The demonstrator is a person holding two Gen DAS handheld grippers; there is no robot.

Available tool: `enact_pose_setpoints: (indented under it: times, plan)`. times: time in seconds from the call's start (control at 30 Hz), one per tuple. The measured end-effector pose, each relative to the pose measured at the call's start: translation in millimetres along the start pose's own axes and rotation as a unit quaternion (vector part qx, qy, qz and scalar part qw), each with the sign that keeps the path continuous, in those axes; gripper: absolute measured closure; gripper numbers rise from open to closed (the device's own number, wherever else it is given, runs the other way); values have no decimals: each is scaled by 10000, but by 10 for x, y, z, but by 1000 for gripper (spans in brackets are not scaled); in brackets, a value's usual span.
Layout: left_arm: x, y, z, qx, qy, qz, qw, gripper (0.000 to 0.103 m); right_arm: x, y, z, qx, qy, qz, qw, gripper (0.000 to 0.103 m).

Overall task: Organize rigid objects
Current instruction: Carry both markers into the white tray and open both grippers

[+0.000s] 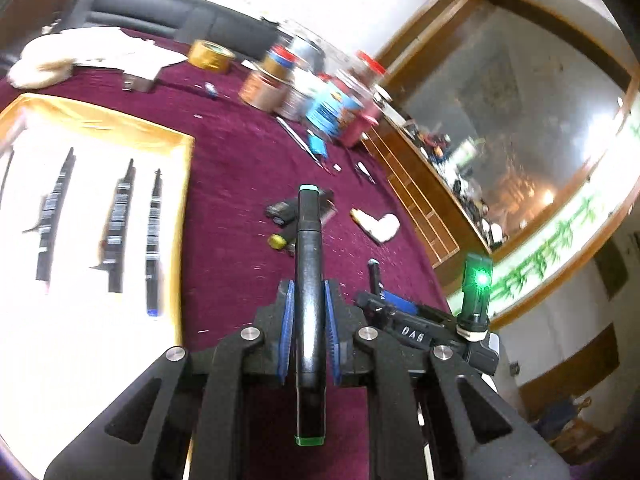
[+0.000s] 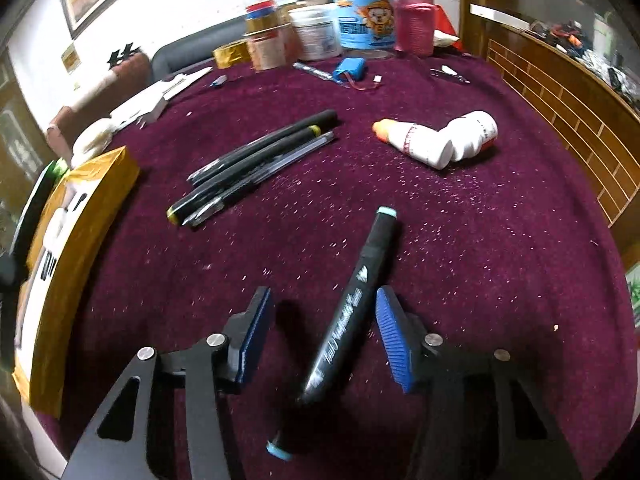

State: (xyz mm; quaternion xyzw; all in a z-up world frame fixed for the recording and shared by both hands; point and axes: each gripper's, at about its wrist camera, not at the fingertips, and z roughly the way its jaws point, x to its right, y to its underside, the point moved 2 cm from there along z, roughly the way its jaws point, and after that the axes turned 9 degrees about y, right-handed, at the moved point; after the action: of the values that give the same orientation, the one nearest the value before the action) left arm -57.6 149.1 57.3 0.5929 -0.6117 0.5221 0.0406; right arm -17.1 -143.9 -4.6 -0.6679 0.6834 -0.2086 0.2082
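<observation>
**Two markers, one gold tray, a crowded bench**

The largest thing before me is the bench, covered in deep maroon cloth. On its left side sits the gold tray, white inside, and in it three dark pens lie side by side, well apart from one another; the left wrist view is blurred there, so I cannot read more.

At the far edge of the bench stands a cluster of containers: a blue-labelled clear tub, a red-wrapped bottle, a white jar and stacked tape rolls. I cannot tell what is in the jar or the bottle. A gold tape roll sits just beside the stack.

Nearer, two white bottles lie on their sides touching, one with an orange tip. To their left a bundle of dark pens lies slantwise in the open cloth. A small blue battery pack rests near the tub.

My left claw is clenched on a black marker with green ends, held lengthwise between the blue pads, above the cloth.

My right claw is spread wide, and a black marker with blue ends lies on the cloth between its pads, tilted, nearer the right one; I cannot tell whether it touches.
</observation>
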Motion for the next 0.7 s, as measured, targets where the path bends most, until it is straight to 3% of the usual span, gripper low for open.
enact_pose_setpoints:
  times: [0.07, 0.27, 0.4, 0.57, 0.63, 0.67, 0.7]
  plan:
    - [-112, -3, -180, 171, -100, -62, 9998, 91, 29, -11, 13, 9, 164, 17, 9999, 69]
    - [-461, -2, -632, 629, -271, -368, 9970, 91, 174, 34, -146, 33, -86, 516, 9986, 69]
    - [-608, 15, -798, 840, -312, -482, 9948, 91, 128, 66, -100, -101, 162, 401, 9990, 69]
    - [-745, 36, -855, 904, -340, -649, 9932, 91, -71, 32, -41, 57, 471, -11, 9989, 68]
    - [-781, 40, -902, 940, -348, -679, 9926, 91, -109, 13, -23, 81, 492, -81, 9987, 73]
    - [-802, 36, -935, 963, -354, -683, 9924, 91, -101, 6, -24, 99, 426, -56, 9990, 89]
    - [-819, 27, -966, 988, -376, -675, 9921, 91, -84, 4, -22, 88, 363, -22, 9993, 90]
